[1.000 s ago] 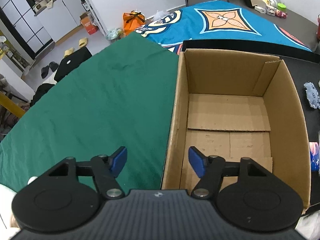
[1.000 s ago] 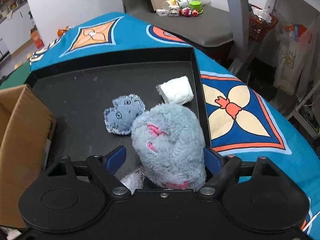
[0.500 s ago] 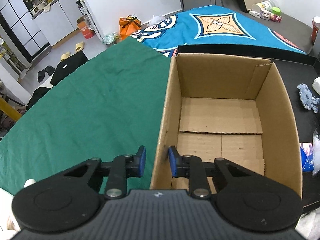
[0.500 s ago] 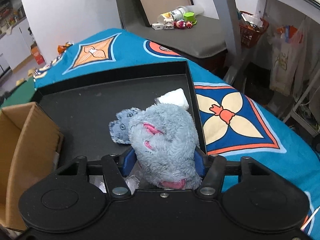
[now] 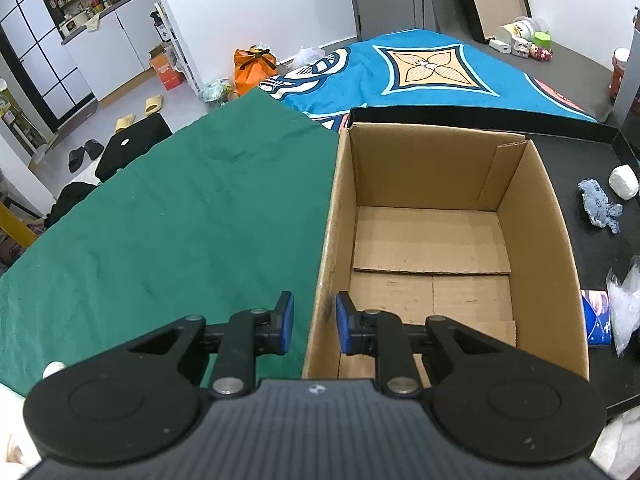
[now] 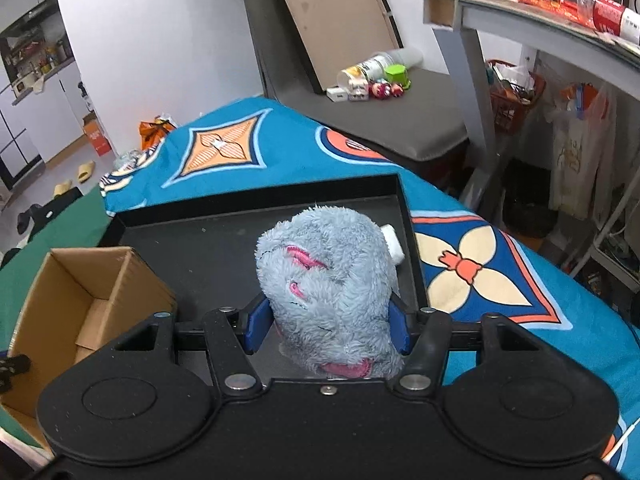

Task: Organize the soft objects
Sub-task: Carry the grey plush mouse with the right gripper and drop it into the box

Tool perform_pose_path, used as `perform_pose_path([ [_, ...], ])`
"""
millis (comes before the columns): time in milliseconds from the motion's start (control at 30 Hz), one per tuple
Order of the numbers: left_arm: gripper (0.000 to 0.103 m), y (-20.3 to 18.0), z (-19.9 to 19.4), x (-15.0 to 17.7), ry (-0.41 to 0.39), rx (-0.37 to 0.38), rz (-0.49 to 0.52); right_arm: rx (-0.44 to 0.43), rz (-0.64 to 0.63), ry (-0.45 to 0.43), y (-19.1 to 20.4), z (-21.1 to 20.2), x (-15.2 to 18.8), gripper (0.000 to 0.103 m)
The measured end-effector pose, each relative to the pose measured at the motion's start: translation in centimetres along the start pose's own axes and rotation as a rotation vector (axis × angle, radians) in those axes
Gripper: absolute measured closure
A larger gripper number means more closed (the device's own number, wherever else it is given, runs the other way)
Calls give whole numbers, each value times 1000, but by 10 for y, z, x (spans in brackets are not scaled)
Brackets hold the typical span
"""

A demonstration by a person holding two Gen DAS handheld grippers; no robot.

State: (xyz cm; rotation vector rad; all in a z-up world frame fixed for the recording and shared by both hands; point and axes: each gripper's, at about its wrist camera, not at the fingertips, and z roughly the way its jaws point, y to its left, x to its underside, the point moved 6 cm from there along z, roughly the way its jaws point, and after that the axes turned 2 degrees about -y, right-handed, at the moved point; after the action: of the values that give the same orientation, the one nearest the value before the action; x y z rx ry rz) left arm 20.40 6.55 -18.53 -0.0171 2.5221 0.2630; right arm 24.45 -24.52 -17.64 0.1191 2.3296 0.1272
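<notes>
My right gripper (image 6: pixel 326 330) is shut on a fluffy grey plush toy (image 6: pixel 328 276) with pink marks and holds it above the black tray (image 6: pixel 256 200). My left gripper (image 5: pixel 314 322) straddles the left wall of the open cardboard box (image 5: pixel 328 240), one pad on each side, squeezing it. The box also shows in the right wrist view (image 6: pixel 92 280), left of the plush. A small blue-grey cloth toy (image 5: pixel 598 208) and a white soft bundle (image 5: pixel 623 182) lie on the tray to the right of the box.
The box stands between a green cloth (image 5: pixel 160 220) and the black tray (image 5: pixel 480 114), on a blue patterned blanket (image 6: pixel 480 272). A crinkled plastic bag (image 5: pixel 624 304) and a printed packet (image 5: pixel 596 320) lie by the box's right wall. A grey table leg (image 6: pixel 468 80) stands far right.
My right gripper has closed on the plush and lifted it off the tray. My left gripper has narrowed around the box's left wall, and the view has pulled back a little.
</notes>
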Motion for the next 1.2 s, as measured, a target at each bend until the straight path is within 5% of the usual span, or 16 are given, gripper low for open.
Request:
perform_pose_path([
  [300, 92, 3, 2, 3, 10, 34, -16, -81, -54, -48, 41, -17, -12, 46],
  [833, 93, 8, 4, 3, -16, 91, -53, -244, -206, -57, 130, -16, -17, 46],
  [1200, 93, 11, 9, 3, -21, 132, -79, -274, -259, -45, 164, -7, -17, 41],
])
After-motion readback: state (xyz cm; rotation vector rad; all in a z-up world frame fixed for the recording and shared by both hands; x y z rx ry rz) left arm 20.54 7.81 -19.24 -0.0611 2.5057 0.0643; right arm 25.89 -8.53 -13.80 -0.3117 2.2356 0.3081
